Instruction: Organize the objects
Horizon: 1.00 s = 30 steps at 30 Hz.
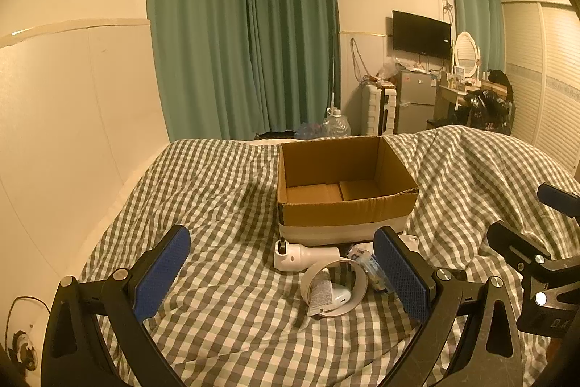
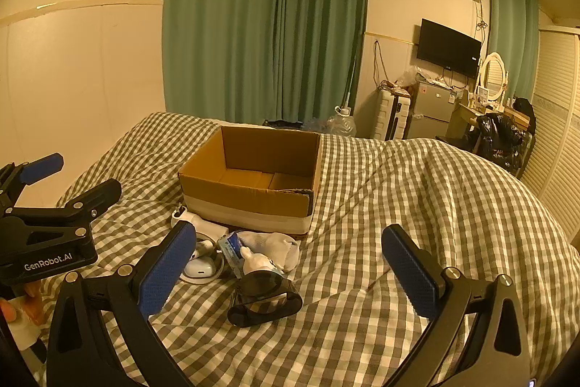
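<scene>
Blue-padded left gripper spread wide, empty, low over checked bed cover. Blue-padded right gripper likewise wide apart, holding nothing. Between them, small pile: black glossy curved band, white tape ring around white earbud case, white socks, white handheld device. Beyond pile, just behind it, open brown cardboard box on bed.

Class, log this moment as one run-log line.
left tool: open | right tool: open | brown cardboard box: empty | items: on checked bedspread
</scene>
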Tool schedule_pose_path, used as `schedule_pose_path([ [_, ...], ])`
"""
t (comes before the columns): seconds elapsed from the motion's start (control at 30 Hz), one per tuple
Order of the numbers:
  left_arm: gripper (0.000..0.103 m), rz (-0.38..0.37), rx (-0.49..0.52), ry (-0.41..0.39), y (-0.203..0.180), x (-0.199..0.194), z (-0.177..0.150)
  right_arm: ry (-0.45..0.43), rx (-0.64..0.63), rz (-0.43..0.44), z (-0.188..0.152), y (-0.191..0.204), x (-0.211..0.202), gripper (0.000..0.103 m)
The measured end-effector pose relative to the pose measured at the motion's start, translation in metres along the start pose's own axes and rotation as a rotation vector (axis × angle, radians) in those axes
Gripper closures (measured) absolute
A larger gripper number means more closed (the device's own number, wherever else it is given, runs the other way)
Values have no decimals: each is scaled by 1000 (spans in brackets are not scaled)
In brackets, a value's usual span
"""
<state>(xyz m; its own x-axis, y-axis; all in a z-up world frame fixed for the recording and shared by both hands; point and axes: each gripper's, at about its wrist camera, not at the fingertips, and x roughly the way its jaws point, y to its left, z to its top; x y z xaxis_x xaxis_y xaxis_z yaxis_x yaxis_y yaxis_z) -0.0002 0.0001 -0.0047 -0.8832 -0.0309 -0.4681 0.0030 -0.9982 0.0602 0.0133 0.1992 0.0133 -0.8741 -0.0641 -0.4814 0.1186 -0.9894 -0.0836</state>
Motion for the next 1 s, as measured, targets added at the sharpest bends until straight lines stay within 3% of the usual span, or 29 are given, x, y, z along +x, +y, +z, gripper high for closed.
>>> schedule_pose_path([
  [1.0, 0, -19, -26, 3, 4, -3, -1, 7, -36, 6, 6, 5, -6, 0],
])
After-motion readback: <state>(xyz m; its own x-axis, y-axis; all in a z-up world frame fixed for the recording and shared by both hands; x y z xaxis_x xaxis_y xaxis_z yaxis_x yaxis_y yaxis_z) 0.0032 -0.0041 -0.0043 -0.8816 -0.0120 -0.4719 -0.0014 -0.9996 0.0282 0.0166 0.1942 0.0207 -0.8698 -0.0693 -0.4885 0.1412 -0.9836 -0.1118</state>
